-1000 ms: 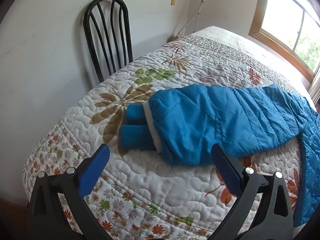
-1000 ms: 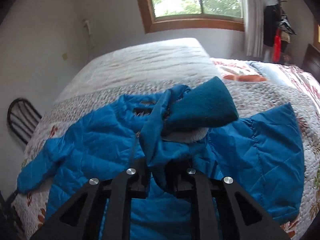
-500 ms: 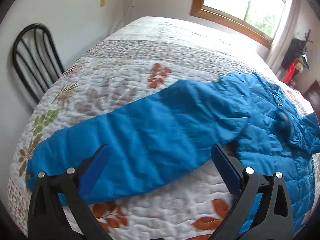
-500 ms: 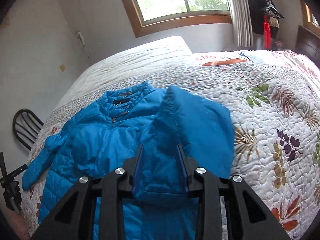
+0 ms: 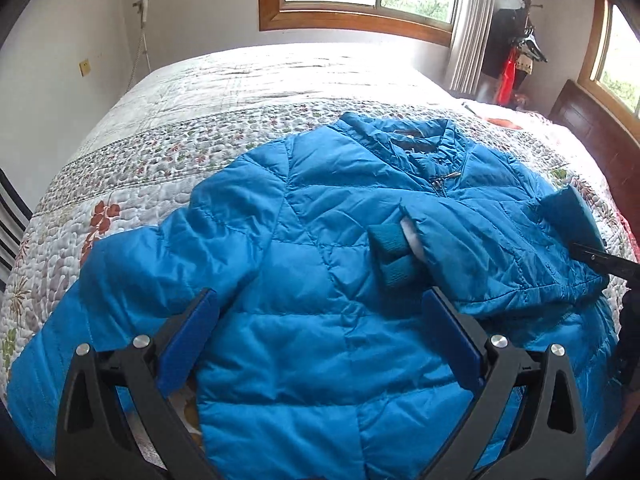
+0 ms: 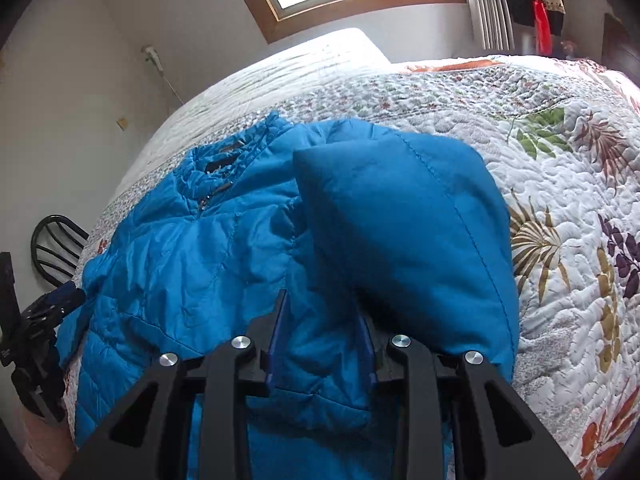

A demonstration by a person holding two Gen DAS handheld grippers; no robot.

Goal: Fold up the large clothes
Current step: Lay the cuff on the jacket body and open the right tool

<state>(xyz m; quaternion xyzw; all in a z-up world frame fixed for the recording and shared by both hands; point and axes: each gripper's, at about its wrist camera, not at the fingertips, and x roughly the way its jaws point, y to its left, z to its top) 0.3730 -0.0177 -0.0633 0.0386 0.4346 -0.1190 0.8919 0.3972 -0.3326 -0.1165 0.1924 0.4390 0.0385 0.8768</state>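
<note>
A blue quilted jacket (image 5: 320, 220) lies face up on the bed, collar toward the window. One sleeve is folded across the chest, its teal knit cuff (image 5: 390, 256) near the middle. The other sleeve (image 5: 120, 280) stretches out to the left. My left gripper (image 5: 320, 296) hovers open over the jacket's lower body, nothing between its blue pads. My right gripper (image 6: 320, 308) is shut on a bunch of the jacket (image 6: 180, 260) at the folded sleeve's shoulder, and a puffed fold (image 6: 400, 220) rises just beyond it.
The bed wears a floral quilt (image 5: 132, 184) (image 6: 560, 200) with bare cover around the jacket. A black chair (image 6: 56, 244) stands by the left wall. A window and a rack with hanging clothes (image 5: 516, 64) are at the back.
My left gripper swept from the left sleeve's cuff along the sleeve to over the jacket's body. My right gripper brought the other sleeve across the chest and sank toward the bed.
</note>
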